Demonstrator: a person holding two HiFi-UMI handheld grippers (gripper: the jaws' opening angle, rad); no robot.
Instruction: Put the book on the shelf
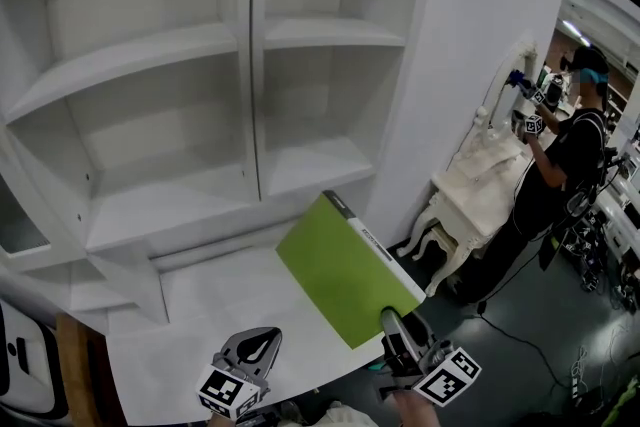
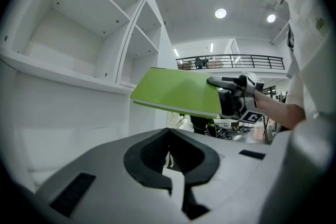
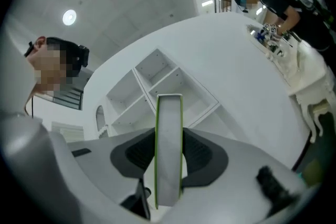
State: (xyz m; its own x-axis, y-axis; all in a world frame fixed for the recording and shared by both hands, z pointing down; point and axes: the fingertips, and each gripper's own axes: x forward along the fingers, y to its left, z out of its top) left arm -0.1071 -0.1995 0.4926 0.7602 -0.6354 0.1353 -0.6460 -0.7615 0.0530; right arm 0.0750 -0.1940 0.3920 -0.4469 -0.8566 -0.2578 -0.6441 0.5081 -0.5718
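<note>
The green book (image 1: 345,270) hangs tilted in the air in front of the white shelf unit (image 1: 170,50). Its spine points up and to the right. My right gripper (image 1: 392,320) is shut on the book's near corner. In the right gripper view the book's white page edge (image 3: 169,134) stands upright between the dark pads, with the shelf's compartments (image 3: 157,86) beyond it. My left gripper (image 1: 262,340) sits lower left of the book, apart from it, its jaws together with nothing in them. In the left gripper view the book (image 2: 178,93) floats above the left gripper (image 2: 169,157).
A white ledge (image 1: 230,305) runs below the bare shelf compartments. To the right stands an ornate white table (image 1: 480,180), with a person (image 1: 570,145) beside it who holds other grippers. Cables lie on the dark floor at lower right.
</note>
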